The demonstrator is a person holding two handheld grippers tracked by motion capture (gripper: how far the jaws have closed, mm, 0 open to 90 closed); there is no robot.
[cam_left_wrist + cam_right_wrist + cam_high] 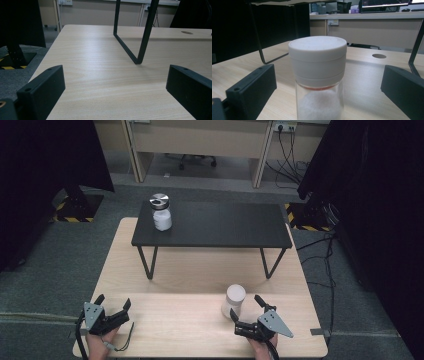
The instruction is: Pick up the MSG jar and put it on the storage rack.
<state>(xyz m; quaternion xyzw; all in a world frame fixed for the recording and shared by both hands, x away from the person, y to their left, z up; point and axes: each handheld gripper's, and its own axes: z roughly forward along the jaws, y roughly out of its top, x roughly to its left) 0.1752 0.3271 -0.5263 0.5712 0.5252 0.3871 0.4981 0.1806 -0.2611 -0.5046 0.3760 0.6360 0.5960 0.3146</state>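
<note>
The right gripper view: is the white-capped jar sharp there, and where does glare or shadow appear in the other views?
Right gripper view: the jar is sharp and evenly lit, the background softer. Left gripper view: pale sheen on the wooden table. High view: dark corners, soft shadow under the black shelf.

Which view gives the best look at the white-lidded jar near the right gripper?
The right gripper view: the white-lidded jar stands upright between the open jaws of the right gripper, showing its lid, clear wall and white contents. The high view shows the jar small, from above. The left gripper view faces bare table.

jar [319, 75] base cut off, contents unclear
</note>
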